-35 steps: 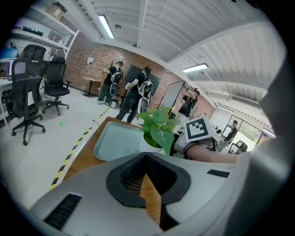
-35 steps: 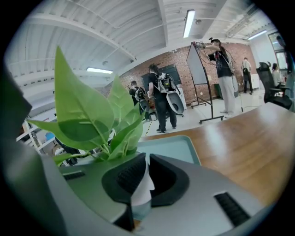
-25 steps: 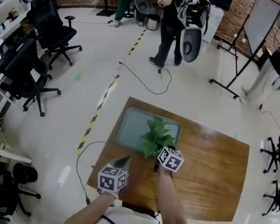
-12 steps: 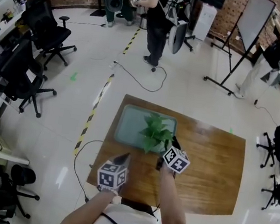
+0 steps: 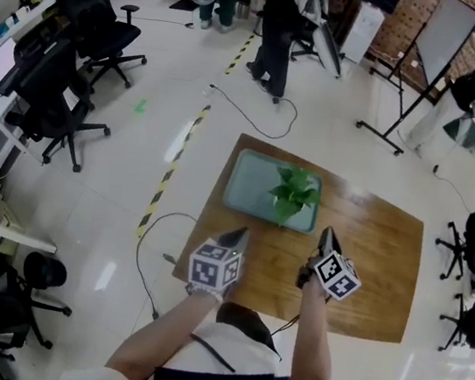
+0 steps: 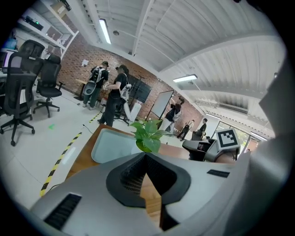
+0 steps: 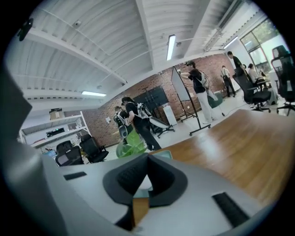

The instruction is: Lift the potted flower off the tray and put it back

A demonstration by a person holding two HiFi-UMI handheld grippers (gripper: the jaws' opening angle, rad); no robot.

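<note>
hugging tray's point(image 5: 252, 182) right edge stands the potted flower point(image 5: 294, 193)

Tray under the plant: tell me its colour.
The tray is pale grey-green; the head view shows it best.

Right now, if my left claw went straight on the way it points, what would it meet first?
Most likely the potted flower, centred just beyond the left claw; depth is unclear, so the tray could come first.
</note>
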